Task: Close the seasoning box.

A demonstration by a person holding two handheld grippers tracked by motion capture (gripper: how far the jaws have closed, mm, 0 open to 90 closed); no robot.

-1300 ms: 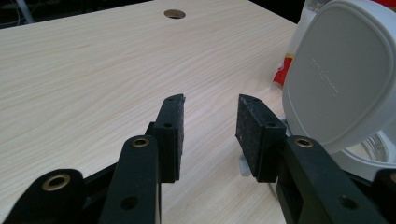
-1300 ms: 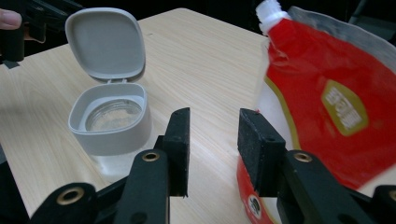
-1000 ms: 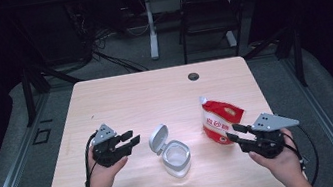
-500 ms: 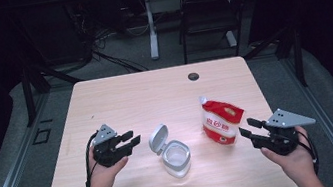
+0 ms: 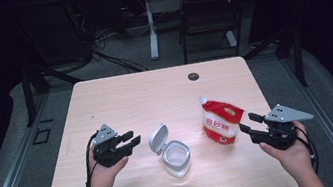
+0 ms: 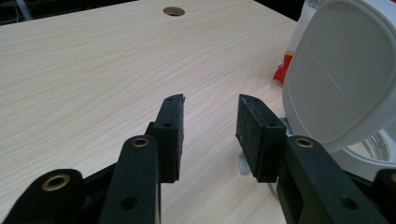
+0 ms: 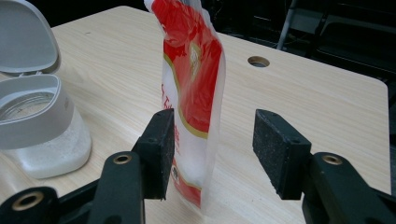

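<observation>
A red and white pouch [image 5: 221,123] [image 7: 191,60] stands upright on the wooden table [image 5: 145,97], right of centre. My right gripper [image 5: 247,124] [image 7: 215,114] is just to its right. Its jaws have just been opening and now stand open, with the pouch free just ahead of them and no pad pressing on it. A clear jar [image 5: 175,158] [image 7: 46,135] holding white grains sits at the table's middle, its grey flip lid [image 5: 158,139] [image 6: 345,70] raised. My left gripper [image 5: 130,141] [image 6: 210,100] rests left of the jar, open, with only bare table between its pads.
A round cable hole [image 5: 193,76] lies near the table's far edge. A dark chair [image 5: 207,11] and a white table leg [image 5: 150,25] stand beyond it. The near edge of the table runs just behind both hands.
The right gripper has let go of the pouch, widened its jaws and drawn back to the right. The pouch stays standing. The left gripper has not moved.
</observation>
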